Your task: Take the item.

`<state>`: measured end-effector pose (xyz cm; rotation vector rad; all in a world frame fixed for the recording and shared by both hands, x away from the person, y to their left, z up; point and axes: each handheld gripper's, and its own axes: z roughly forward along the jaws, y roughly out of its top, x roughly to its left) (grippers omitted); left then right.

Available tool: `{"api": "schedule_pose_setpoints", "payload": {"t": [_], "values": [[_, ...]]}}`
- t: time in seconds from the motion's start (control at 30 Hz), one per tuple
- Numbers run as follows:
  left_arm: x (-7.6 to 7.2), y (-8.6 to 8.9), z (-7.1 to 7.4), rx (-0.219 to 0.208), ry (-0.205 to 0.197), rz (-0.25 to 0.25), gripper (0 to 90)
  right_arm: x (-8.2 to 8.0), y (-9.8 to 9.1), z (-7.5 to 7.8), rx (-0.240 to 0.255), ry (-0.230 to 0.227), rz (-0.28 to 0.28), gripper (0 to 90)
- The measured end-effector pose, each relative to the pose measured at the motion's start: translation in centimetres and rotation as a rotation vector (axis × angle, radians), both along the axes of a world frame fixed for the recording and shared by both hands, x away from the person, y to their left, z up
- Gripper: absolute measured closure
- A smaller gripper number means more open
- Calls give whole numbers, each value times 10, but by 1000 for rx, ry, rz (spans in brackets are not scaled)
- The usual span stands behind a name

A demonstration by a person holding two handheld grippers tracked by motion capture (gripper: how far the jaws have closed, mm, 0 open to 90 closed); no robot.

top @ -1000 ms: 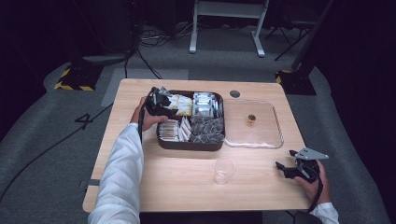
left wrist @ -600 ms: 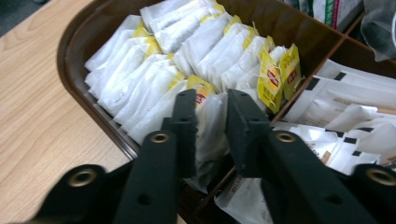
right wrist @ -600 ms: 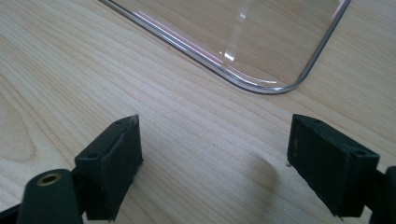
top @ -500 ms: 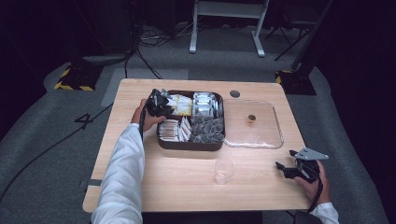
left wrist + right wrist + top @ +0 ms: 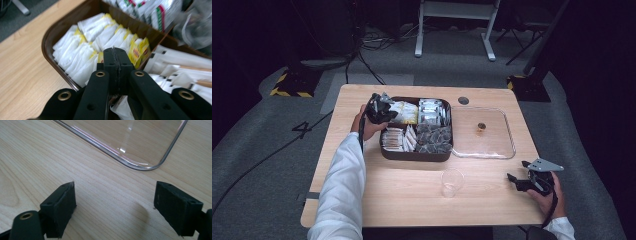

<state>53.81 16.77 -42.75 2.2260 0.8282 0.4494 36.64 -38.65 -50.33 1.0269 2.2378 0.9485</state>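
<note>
A brown compartment tray sits mid-table with several kinds of packets. My left gripper hangs over its far-left compartment. In the left gripper view the left gripper has its jaws pressed together just above white and yellow tea bags, and I see nothing between them. My right gripper rests low at the table's near right edge. Seen in its own view, the right gripper is wide open over bare wood, a little short of the clear lid's corner.
A clear lid lies flat to the right of the tray, with a small brown knob at its middle. A small clear cup stands in front of the tray. A round grommet hole is at the far edge.
</note>
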Motion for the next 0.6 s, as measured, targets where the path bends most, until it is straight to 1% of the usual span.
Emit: {"api": "schedule_pose_setpoints", "payload": {"t": [0.03,0.07,0.1,0.17,0.2,0.23,0.3,0.4,0.47,0.5,0.53,0.57,0.6], "values": [[0,0,0,0,0,0,890,0,0,0,2,1,0,181],[-4,3,5,-12,-18,-7,890,0,0,0,2,1,0,181],[-4,3,5,-12,-18,-7,890,0,0,0,2,1,0,181],[-8,7,8,-33,-30,-4,890,0,0,0,2,2,0,181],[-11,12,10,-54,-41,2,890,0,0,0,3,2,0,181],[-11,12,10,-54,-41,2,891,0,0,0,3,2,0,181],[-16,18,12,-78,-59,3,890,0,0,0,2,1,0,181],[-18,21,14,-86,-64,6,891,0,0,0,3,3,-1,181],[-22,24,19,-102,-85,10,891,0,0,0,4,3,-1,181],[-23,25,21,-116,-88,9,891,0,0,0,4,4,-2,181],[-24,26,24,-117,-103,10,891,0,0,0,5,5,-2,181],[-24,26,24,-117,-103,10,891,0,0,0,5,5,-2,181],[-25,27,27,-130,-105,8,892,0,0,0,6,7,-3,181]]}}
